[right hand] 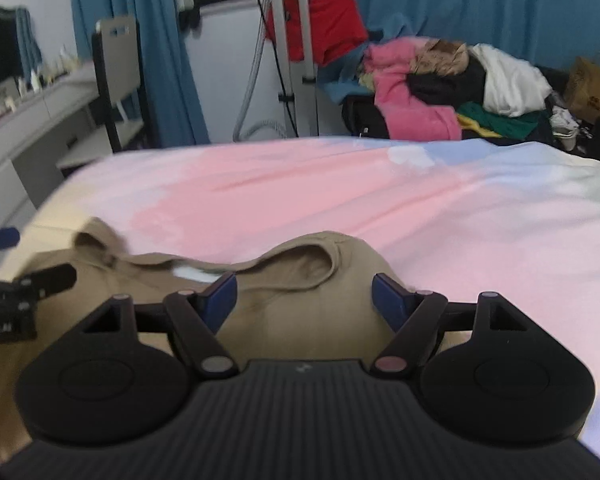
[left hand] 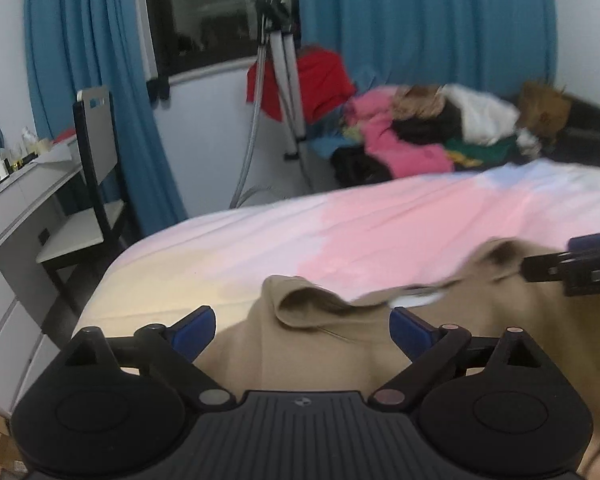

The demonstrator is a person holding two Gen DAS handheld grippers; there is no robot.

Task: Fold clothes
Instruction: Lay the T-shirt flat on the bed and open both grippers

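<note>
Both tongs, left (left hand: 302,328) and right (right hand: 304,296), gape released over the soft, rumpled tan garment (left hand: 300,360).

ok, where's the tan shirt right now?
The tan shirt lies on the near edge of the bed, below both open grippers, left gripper over its left part and right gripper over its right.
</note>
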